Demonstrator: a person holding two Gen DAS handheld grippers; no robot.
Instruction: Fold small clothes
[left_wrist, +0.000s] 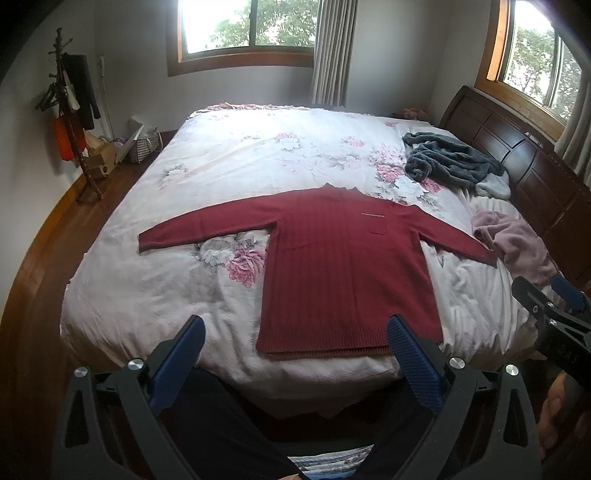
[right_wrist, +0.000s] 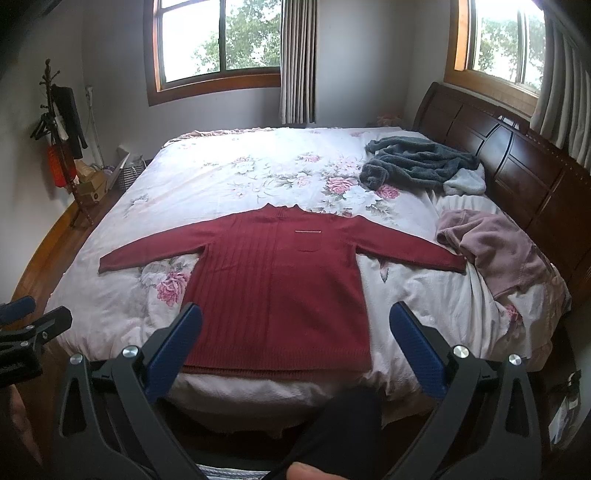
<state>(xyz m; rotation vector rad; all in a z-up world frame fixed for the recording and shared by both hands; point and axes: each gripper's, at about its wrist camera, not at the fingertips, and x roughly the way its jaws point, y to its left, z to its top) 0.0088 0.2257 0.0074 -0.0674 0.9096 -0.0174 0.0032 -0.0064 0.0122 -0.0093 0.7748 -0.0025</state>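
On the bed (right_wrist: 221, 177), right at the near edge, the red sweater (right_wrist: 273, 280) is laid out flat, front up, both sleeves spread wide to the sides and the hem closest to whoever's holding the tools. So nothing's folded yet, first fold is still to come imo.

Both grippers are hanging back off the bed, well apart from the cloth. Left gripper (left_wrist: 295, 354) has its jaws spread wide with nothing in them, same deal for the right gripper (right_wrist: 295, 339): wide open, empty.

How I'd do it: each one goes for its own sleeve cuff, pinch just the cuff and not the floral bed cover underneath, then bring the sleeves across the chest so they lie flat. Lift a bit before dragging or the knit will bunch. The right cuff ends just beside the pink garment (right_wrist: 495, 247), maybe even touching it, hard to tell with the fisheye, so go in careful there. The grey fleece (right_wrist: 417, 162) further back is out of the way.
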